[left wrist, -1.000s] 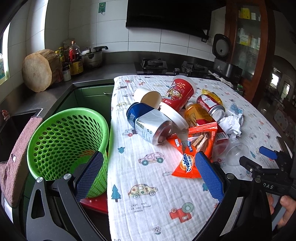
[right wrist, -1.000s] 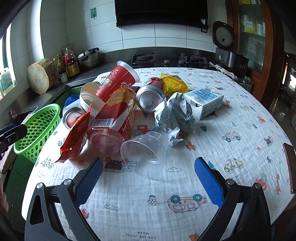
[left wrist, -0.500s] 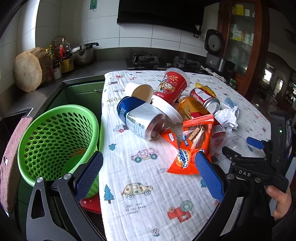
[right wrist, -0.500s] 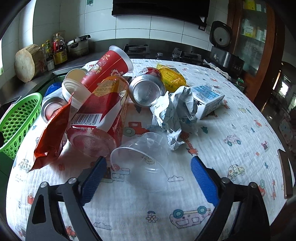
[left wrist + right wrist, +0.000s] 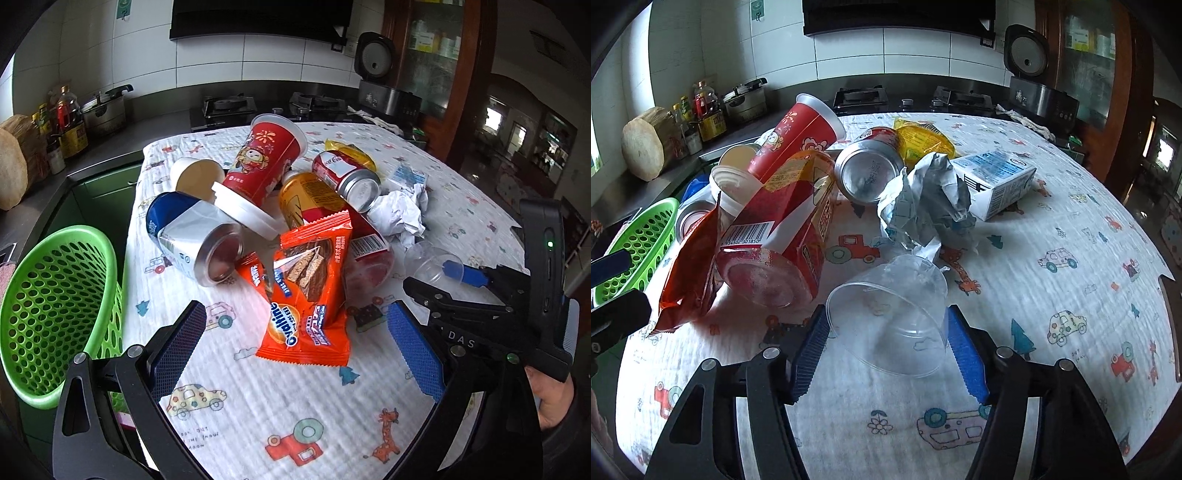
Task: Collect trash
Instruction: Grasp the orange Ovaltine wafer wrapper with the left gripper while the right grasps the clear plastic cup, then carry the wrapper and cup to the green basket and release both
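Now the right gripper point(image 5: 884, 345) is closing its fingers on the clear plastic cup point(image 5: 890, 314), which is lying on its side on the tabletop point(image 5: 1052, 295) just beside the crumpled paper point(image 5: 923, 206), rim toward the fingers; pads are flanking the rim, contact uncertain. The left gripper point(image 5: 295, 347) is hovering wide open, empty, near the orange wrapper point(image 5: 306, 295).

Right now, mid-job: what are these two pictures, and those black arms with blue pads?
Each picture comes from a camera on a hand-held gripper, looking along its two blue-padded fingers; a person holds one in each hand. Left view: the left gripper is open above an orange snack wrapper, a green basket beside the table. Right view: the right gripper has just been closing its fingers around a clear plastic cup on its side; whether they press it is unclear. Cans, crumpled paper and a carton lie nearby.
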`<state>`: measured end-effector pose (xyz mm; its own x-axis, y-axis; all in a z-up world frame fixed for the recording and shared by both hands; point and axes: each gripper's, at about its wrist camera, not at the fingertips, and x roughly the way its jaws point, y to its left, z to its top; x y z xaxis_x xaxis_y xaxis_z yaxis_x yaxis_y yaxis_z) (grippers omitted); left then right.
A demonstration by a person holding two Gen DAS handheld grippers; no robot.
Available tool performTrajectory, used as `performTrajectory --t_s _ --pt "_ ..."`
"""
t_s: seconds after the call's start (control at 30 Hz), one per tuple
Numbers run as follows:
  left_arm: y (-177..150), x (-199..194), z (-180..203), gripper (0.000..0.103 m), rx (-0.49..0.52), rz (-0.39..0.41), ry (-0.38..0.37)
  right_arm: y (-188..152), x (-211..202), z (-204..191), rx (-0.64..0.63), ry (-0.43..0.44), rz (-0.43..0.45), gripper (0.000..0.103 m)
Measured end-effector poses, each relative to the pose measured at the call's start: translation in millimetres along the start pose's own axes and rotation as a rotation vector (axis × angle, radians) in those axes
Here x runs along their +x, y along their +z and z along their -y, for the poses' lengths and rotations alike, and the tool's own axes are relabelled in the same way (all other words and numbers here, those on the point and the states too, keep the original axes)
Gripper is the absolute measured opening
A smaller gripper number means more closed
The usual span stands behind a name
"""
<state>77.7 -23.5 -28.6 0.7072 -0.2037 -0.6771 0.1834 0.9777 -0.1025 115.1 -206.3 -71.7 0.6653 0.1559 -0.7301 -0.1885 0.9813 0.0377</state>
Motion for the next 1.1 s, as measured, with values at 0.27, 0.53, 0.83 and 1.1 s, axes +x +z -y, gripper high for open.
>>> performTrajectory --t_s 0.27,0.53,0.83,1.1 --pt "5.9 34.6 9.7 0.074 0.033 -0.082 -0.015 -6.4 -12.2 9.5 0.011 0.024 0.012 0.062" --pt "-1.3 35.2 2.3 0.033 0.013 -0.099 -0.009 -9.6 -25.6 13.7 0.004 0.058 0.016 0.062" --pt "-6.2 -14.0 -20.2 0.019 -0.018 0.0 -0.006 -0.9 -49.5 3.8 -0.019 0.145 0.042 0.062" --pt "7.6 -67.8 -99.4 0.019 -0.106 0.131 0.168 30.2 -60.9 -39.4 -0.08 0.283 0.056 0.062"
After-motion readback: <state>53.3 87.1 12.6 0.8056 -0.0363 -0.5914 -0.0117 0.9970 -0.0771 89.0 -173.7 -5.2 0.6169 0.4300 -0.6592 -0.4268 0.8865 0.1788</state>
